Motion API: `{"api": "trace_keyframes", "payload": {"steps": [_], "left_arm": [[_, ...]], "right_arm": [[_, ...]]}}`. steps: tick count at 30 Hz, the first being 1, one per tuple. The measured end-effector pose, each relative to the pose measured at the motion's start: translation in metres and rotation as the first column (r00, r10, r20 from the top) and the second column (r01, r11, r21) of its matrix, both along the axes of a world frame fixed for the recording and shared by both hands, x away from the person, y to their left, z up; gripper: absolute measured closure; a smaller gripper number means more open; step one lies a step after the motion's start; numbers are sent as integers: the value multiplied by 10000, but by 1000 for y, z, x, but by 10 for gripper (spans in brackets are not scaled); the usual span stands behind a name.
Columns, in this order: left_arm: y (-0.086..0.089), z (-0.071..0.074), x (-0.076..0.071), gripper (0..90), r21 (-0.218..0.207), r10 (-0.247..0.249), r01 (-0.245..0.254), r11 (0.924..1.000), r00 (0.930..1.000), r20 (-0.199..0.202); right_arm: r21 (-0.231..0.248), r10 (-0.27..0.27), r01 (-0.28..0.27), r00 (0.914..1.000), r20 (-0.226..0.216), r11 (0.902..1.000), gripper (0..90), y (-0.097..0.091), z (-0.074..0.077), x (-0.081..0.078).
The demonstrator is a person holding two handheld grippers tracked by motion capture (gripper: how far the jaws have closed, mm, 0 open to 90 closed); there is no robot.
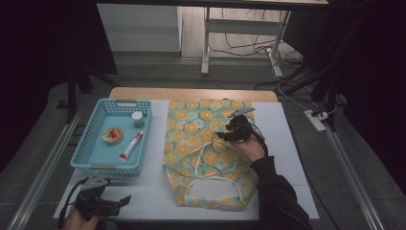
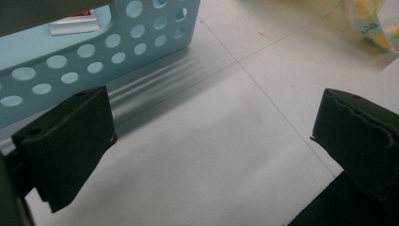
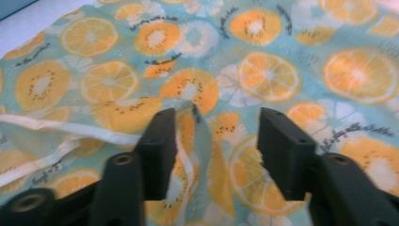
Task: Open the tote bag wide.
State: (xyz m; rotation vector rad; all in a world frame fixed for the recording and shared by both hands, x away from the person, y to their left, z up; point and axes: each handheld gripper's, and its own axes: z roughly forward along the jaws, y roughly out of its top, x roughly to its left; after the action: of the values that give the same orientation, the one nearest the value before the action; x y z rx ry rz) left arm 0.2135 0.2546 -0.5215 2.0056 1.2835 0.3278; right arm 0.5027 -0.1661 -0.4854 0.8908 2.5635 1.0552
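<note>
The teal cloth tote bag printed with orange slices (image 1: 206, 148) lies flat just right of the pale blue perforated plastic basket (image 1: 91, 158), where the right gripper (image 1: 225, 135), jaws parted around a raised fold without pinching it, works the fabric, while the left gripper (image 1: 125, 200) waits wide and empty below the basket.

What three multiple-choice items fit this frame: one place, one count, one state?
1. Where does the blue basket sit relative to the fruit-print bag?
A. to its left
B. on top of it
C. to its right

2. How many items lie in the basket?
A. one
B. three
C. five

3. How do the right claw's jaws stand?
A. clamped flat together
B. apart over the bag's fabric
C. closed on the tube

Answers: 1 A, the high view shows it left of the bag. 2 B, a small jar, a round tin and a tube. 3 B, the right gripper view shows a gap, a fabric fold rising in it.
</note>
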Motion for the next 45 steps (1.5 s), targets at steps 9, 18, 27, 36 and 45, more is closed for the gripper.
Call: {"api": "trace_keyframes", "payload": {"steps": [9, 18, 27, 36, 45], "left_arm": [[0, 0, -1, 0, -12, 3, -3, 10000, 10000, 43], [0, 0, -1, 0, 28, 9, -9, 10000, 10000, 36], [0, 0, -1, 0, 9, 2, -2, 10000, 10000, 64], [0, 0, -1, 0, 3, 20, -20, 10000, 10000, 71], [0, 0, -1, 0, 20, 10, -10, 10000, 10000, 53]], "right_arm": [[457, 415, -410, 9991, -87, 9981, 179, 1, 17, -23], [181, 1066, -1061, 9939, -276, 9942, 0, 2, 16, -54], [-434, 1692, -1705, 9851, -310, 9844, 0, 9, 2, -83], [-1068, 2081, -2161, 9748, -807, 9705, 0, 8, -25, -91], [-1440, 3173, -3268, 9445, -848, 9341, 453, 12, -31, -102]]}}
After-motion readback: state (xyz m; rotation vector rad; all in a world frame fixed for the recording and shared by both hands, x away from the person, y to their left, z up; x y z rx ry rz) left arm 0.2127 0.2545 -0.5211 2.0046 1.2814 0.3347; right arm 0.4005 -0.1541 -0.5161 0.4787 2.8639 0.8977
